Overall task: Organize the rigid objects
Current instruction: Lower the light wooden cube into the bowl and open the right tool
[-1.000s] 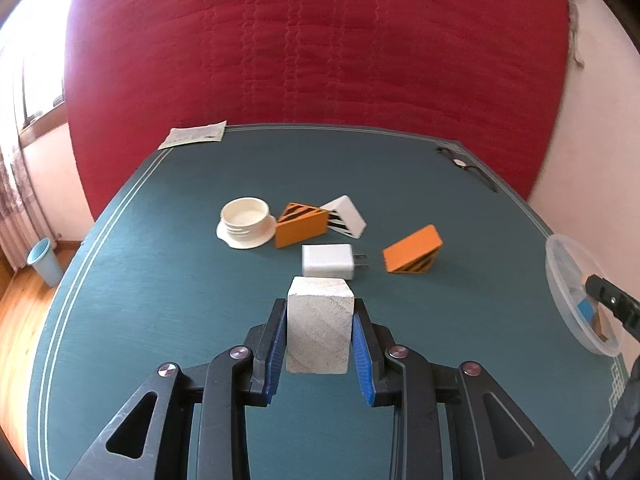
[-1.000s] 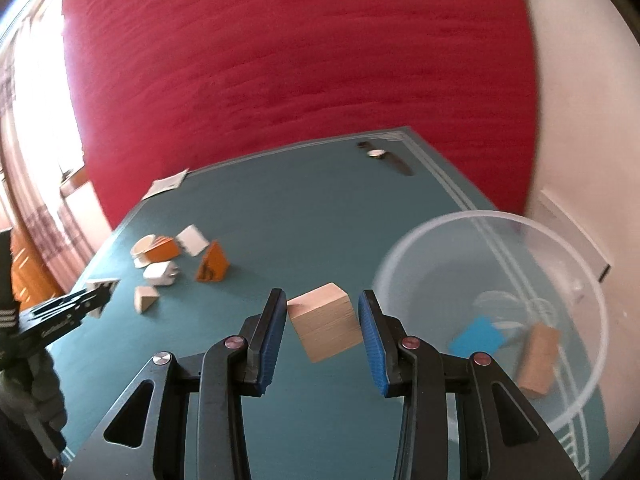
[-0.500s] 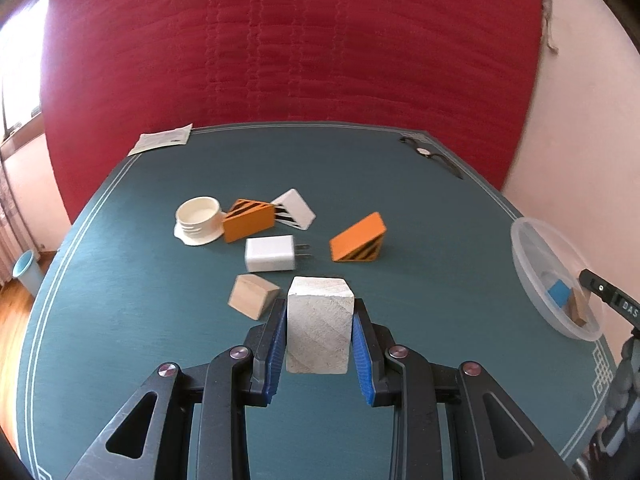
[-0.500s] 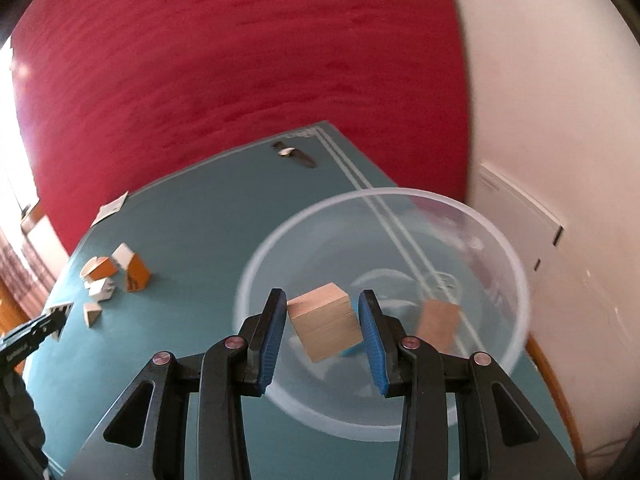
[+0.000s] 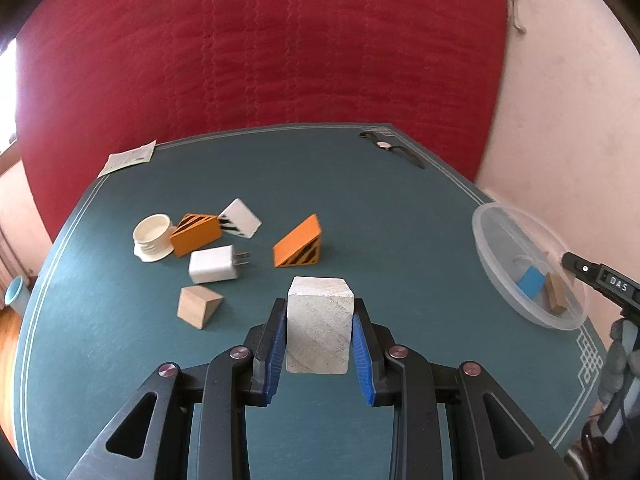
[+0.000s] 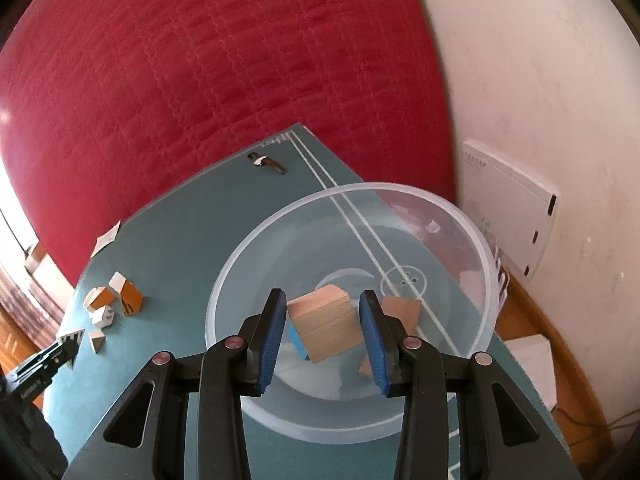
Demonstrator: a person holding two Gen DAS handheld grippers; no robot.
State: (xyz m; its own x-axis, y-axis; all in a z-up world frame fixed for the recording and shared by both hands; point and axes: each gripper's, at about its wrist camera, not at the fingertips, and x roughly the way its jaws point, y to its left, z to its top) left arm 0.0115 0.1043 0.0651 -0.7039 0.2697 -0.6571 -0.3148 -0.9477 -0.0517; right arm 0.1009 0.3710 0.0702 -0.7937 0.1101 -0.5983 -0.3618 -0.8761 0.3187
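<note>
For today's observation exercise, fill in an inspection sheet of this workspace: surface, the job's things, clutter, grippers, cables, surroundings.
Surface: teal table with pale border lines.
Job's things: clear bowl at the table's edge, holding a blue piece and a wooden piece; still on the table are two orange striped wedges, a white striped wedge, a wooden wedge, a cream cap and a white charger.
Clutter: paper slip, wristwatch.
Grippers: left gripper shut on pale block; right gripper over the bowl, jaws opening, tan block tilted between them.
Cables: nothing seen.
Surroundings: red quilted backdrop, white wall.
</note>
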